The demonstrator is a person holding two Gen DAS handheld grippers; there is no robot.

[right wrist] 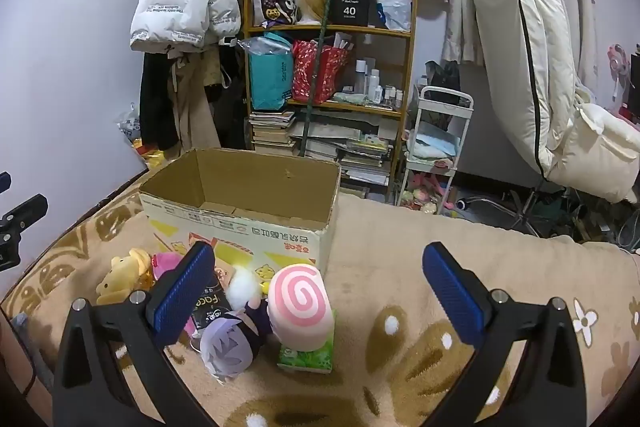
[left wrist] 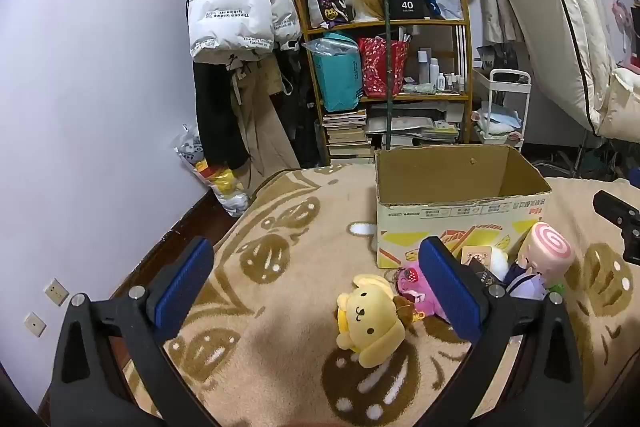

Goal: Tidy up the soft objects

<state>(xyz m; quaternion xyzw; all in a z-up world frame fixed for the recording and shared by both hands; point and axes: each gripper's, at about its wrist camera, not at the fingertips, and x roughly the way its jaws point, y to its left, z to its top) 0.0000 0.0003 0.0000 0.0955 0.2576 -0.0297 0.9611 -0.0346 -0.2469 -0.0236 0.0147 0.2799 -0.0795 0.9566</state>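
Left gripper (left wrist: 320, 291): jaws spread wide and empty, hovering above the blanket (left wrist: 280, 251); the yellow dog plush (left wrist: 370, 319) lies on the blanket between the two fingers, nearer the right one.
Right gripper (right wrist: 320, 291): jaws wide apart, holding nothing; the pink swirl roll plush (right wrist: 302, 307) sits between its fingers, left of centre.
Toy cluster: the roll plush rests on a green tissue pack (right wrist: 306, 355); a purple-haired doll (right wrist: 228, 347) lies touching it, with a white pom-pom (right wrist: 244, 285), a dark packet (right wrist: 210, 307) and a pink plush (right wrist: 168, 261) just beyond.
Cardboard box (right wrist: 240, 223): open-topped, standing on the blanket right behind the toys; what shows of its inside looks bare.
Step in hand: likely the approach to a first pick, each gripper lined up on a toy and nothing grasped yet.
Next move calls for: lowering one gripper over its plush, closing on the soft body, then lifting clear of the box's near wall to drop it in.
Caution: the roll plush may drag the tissue pack or the doll along.
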